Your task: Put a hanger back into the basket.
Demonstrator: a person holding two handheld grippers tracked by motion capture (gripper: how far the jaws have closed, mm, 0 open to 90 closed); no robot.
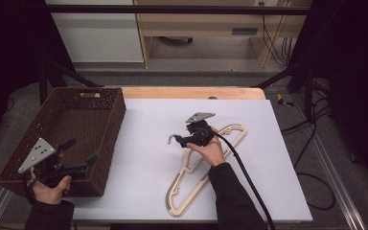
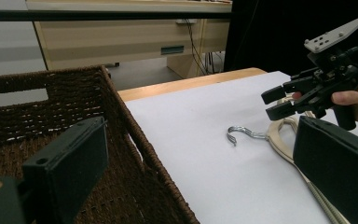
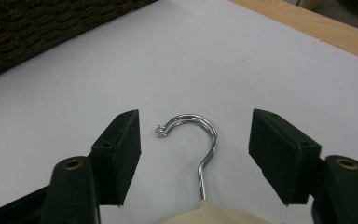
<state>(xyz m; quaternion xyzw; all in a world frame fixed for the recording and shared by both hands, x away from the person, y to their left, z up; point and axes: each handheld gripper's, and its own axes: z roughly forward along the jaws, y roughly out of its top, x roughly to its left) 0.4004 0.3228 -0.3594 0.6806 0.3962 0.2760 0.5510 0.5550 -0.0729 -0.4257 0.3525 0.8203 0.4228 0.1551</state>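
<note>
The right tongs (image 3: 193, 154) are standing spread, their jaws flanking the curved chrome wire hook (image 3: 196, 135) of the pale wooden clothes hangers (image 1: 199, 167) without touching it. The hook is lying between the pads, nearer the left one, its stem running back under the tongs to the hanger neck. In the high view the hangers are sprawling flat on the white tabletop (image 1: 148, 120), stretching from the tongs back toward the person's right sleeve. To grip well, I judge the right tongs should be centring over the stem just below the curve, sinking until the pads are straddling the wire, then squeezing squarely so the thin metal is not slipping out. Well off to the side, the left tongs (image 1: 79, 155) are hovering spread and empty over the dark brown woven wicker basket (image 1: 110, 96).
</note>
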